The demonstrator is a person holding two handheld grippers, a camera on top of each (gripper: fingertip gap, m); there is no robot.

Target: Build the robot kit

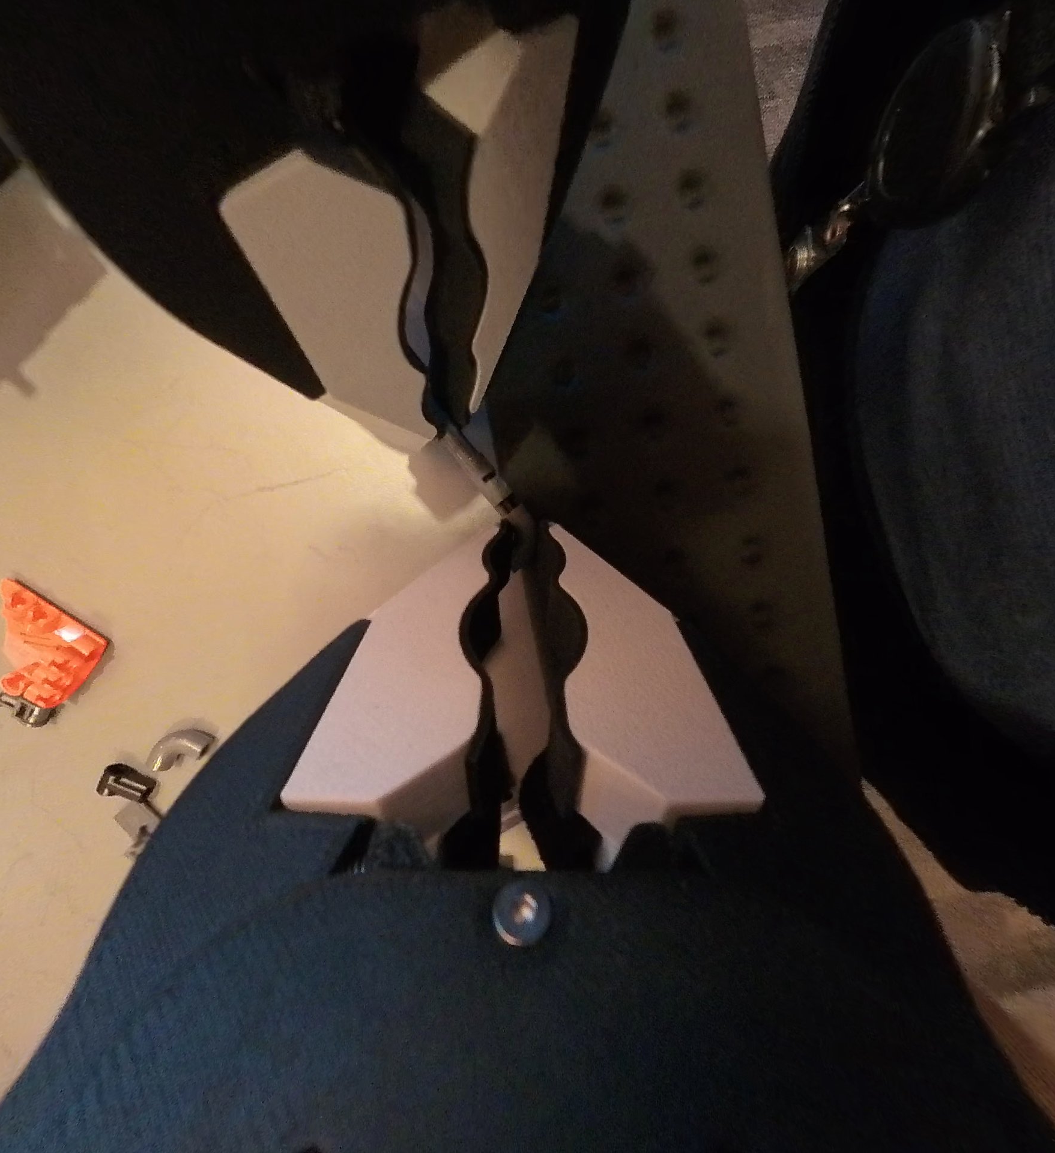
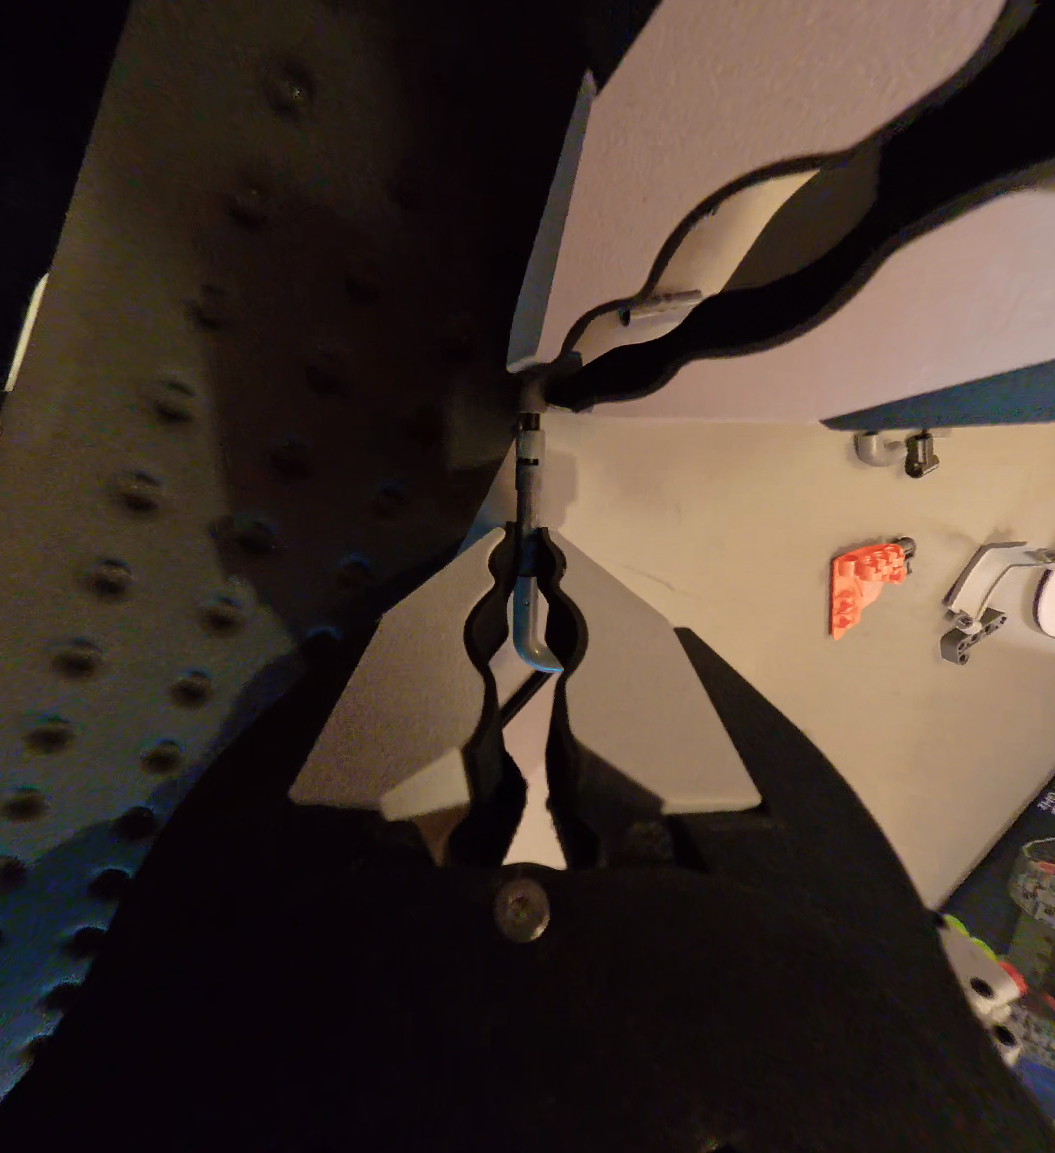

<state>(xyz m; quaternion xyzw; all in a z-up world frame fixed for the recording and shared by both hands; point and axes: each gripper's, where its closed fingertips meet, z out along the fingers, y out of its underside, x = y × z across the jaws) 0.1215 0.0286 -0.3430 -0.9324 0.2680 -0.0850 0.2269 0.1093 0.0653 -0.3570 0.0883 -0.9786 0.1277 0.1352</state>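
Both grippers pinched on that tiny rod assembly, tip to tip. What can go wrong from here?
1. The right gripper holds the curved grey piece only at its fingertips; a slight twist may let it slip out.
2. The left gripper likewise clamps only the rod's end, so any sideways pull may bend the joint or pop it apart.
3. A dropped piece may land among the loose parts near the orange piece, or roll off the table.
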